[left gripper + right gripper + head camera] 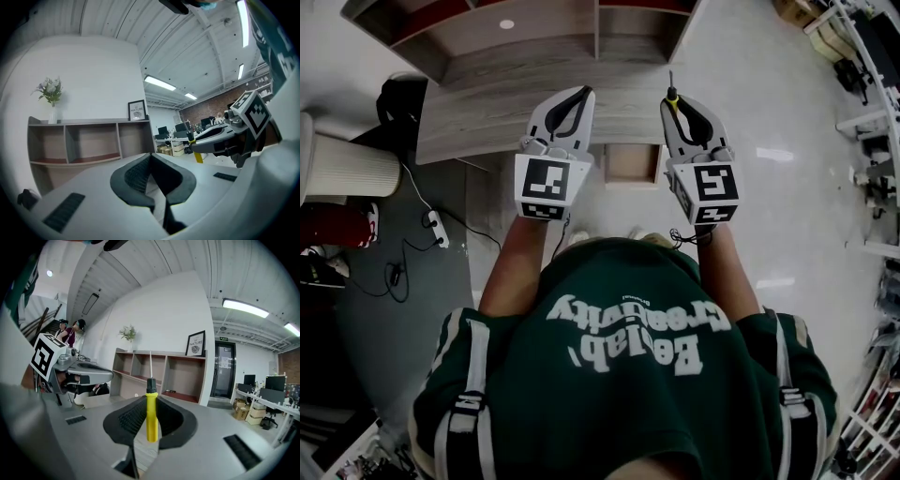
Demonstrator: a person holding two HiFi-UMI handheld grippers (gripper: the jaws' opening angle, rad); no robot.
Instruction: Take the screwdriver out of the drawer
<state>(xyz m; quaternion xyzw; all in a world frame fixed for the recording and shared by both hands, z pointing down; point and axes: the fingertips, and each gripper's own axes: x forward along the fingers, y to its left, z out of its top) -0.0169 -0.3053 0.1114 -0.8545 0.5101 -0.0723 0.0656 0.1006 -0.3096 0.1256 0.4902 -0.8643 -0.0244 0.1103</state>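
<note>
screwdriver clamped in the right gripper, raised above the table

the right gripper is closed on the screwdriver. its two dark pads press the yellow handle from either side. the handle stands upright between them, with a black collar above it and the thin metal shaft pointing up past the jaw tips. in the head view the tool shows at the tip of that gripper, in the air over the front edge of the wooden table and clear of its surface.

the left gripper holds nothing. its jaws are brought together at the tips and only a dark hollow lies behind them. it is held up beside the right one, at about the same height, and the two do not touch.

between and just below the two grippers in the head view, a small wooden drawer juts from the table's front edge.

behind the table stands an open shelf unit. on its top are a vase of flowers and a framed picture. the person wears a dark green shirt.
</note>
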